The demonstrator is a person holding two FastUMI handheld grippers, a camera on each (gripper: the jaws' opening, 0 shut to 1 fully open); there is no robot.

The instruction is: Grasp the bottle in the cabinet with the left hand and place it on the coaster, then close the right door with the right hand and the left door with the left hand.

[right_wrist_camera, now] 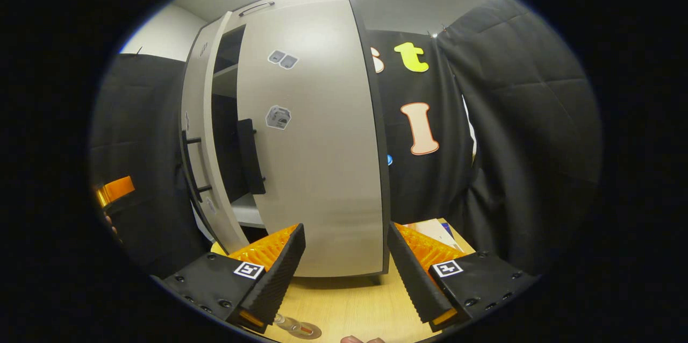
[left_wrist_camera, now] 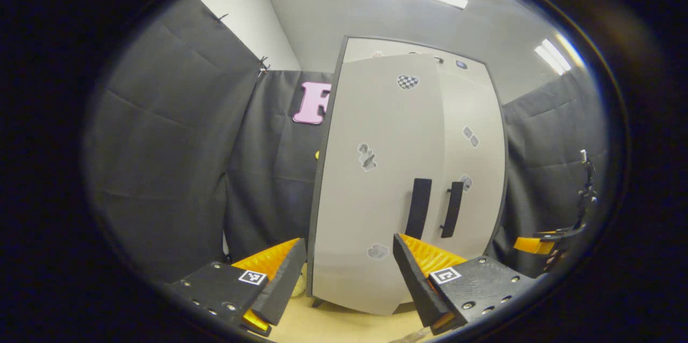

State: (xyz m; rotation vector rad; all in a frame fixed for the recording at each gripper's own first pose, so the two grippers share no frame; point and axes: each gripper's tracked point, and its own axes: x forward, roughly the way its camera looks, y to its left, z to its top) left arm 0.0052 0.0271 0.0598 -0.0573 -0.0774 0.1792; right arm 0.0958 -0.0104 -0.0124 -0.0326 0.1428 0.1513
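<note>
A tall pale cabinet [left_wrist_camera: 408, 181] stands upright on a light wooden table [left_wrist_camera: 344, 327], filling the centre of the left gripper view. Its long axis runs straight up and down.

In the right gripper view, the right door [right_wrist_camera: 317, 149] looks closed or nearly so. The left door [right_wrist_camera: 201, 144] stands ajar at centre left, leaving a dark gap with a shelf inside.

The left gripper [left_wrist_camera: 349, 273] sits at bottom centre of its view, jaws wide apart and holding nothing. It faces the left door head on, its black handle [left_wrist_camera: 418, 208] just above and right of the jaws, so this hand looks nearer for the push.

The right gripper [right_wrist_camera: 346, 265] is likewise spread wide and empty.

The bottle [right_wrist_camera: 293, 325] appears at the bottom edge of the right gripper view, apparently resting on the coaster [right_wrist_camera: 306, 330], though the rim distortion blurs this.
</note>
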